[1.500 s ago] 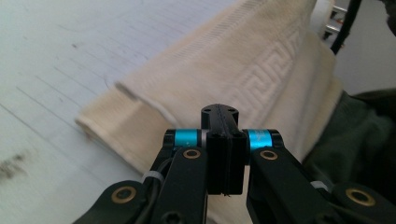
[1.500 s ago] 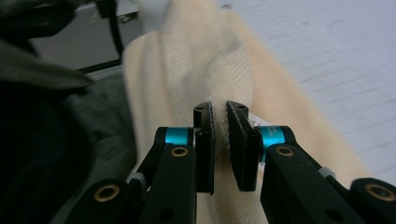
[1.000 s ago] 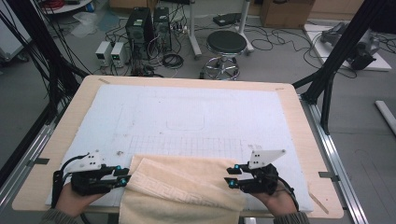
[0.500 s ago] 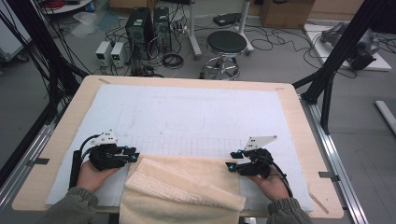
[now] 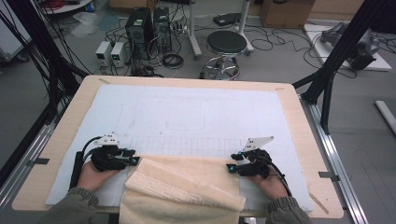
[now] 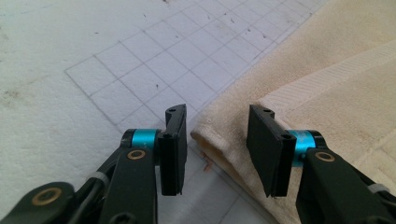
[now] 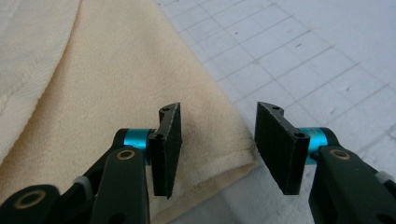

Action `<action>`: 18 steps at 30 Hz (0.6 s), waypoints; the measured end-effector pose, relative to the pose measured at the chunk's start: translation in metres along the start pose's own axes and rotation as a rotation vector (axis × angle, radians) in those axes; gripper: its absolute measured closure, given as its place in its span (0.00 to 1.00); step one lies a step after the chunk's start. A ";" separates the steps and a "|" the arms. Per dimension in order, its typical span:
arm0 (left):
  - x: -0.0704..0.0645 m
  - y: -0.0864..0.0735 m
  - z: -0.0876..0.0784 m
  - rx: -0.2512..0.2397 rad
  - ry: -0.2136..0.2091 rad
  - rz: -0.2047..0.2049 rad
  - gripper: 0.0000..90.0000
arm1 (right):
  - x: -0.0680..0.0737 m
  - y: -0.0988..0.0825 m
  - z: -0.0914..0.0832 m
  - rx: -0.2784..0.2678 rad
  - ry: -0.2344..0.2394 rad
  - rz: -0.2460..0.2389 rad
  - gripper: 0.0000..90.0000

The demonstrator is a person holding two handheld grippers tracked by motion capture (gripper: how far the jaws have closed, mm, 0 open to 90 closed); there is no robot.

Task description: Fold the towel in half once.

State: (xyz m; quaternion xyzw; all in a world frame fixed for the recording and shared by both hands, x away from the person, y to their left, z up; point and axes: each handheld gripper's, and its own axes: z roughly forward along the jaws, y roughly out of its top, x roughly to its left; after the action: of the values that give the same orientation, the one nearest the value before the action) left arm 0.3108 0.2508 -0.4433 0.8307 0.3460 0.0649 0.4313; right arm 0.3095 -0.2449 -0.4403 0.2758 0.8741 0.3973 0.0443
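both hand-held grippers (image 5: pixel 132 157) (image 5: pixel 232 163) straddle towel (image 5: pixel 187 184) corners, unclamped.

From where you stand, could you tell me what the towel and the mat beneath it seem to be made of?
The towel looks like cream terry cotton: fuzzy looped pile, flat woven border band. The mat seems a soft white felt or foam sheet, matte, scuffed, printed with a grey grid.

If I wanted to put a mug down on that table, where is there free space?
The far half of the white mat is bare, from the towel's far edge to the table's back rim. The near edge is crowded: the towel lies there, with the left tongs and right tongs at its corners.
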 end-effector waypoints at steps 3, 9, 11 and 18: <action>0.001 0.000 0.000 0.004 -0.005 -0.001 0.67 | -0.001 0.000 0.001 0.000 0.011 -0.002 0.60; -0.004 0.000 0.001 0.019 -0.028 0.019 0.87 | 0.004 0.001 0.001 0.015 0.049 -0.012 0.84; -0.005 0.000 0.001 0.018 -0.026 0.020 0.90 | 0.005 0.001 0.001 0.015 0.058 -0.019 0.88; -0.007 0.006 -0.004 -0.019 0.027 0.021 0.93 | 0.007 0.009 -0.004 0.020 0.043 -0.044 0.92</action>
State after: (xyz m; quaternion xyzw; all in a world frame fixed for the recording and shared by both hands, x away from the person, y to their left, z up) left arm 0.3069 0.2462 -0.4349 0.8292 0.3424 0.0842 0.4338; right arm 0.3064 -0.2390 -0.4298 0.2484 0.8846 0.3934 0.0317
